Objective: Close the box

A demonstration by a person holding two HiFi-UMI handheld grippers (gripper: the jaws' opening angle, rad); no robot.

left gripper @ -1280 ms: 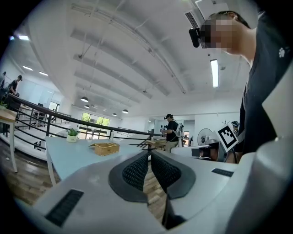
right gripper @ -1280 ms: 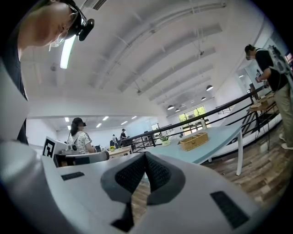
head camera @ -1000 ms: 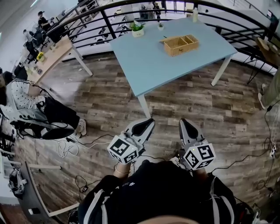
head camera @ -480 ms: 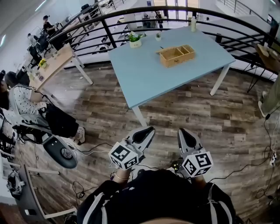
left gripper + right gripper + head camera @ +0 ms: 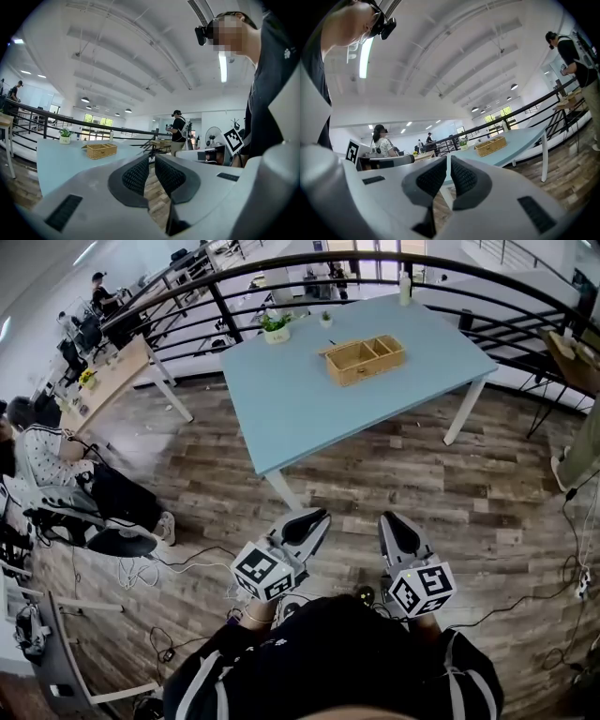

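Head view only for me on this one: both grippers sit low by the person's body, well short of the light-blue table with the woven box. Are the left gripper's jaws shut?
Observer: Yes. The left gripper view shows the left gripper closed tight, with nothing between its jaws.
Operator: The right one?
Observer: The right gripper is shut too, and empty.
Operator: Anyone ahead of them?
Observer: A standing person in a dark shirt shows in the background, to the right of the tan woven box.

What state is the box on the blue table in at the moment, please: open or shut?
Open. In the head view the box on the table shows its inner compartments from above, with no lid covering them.
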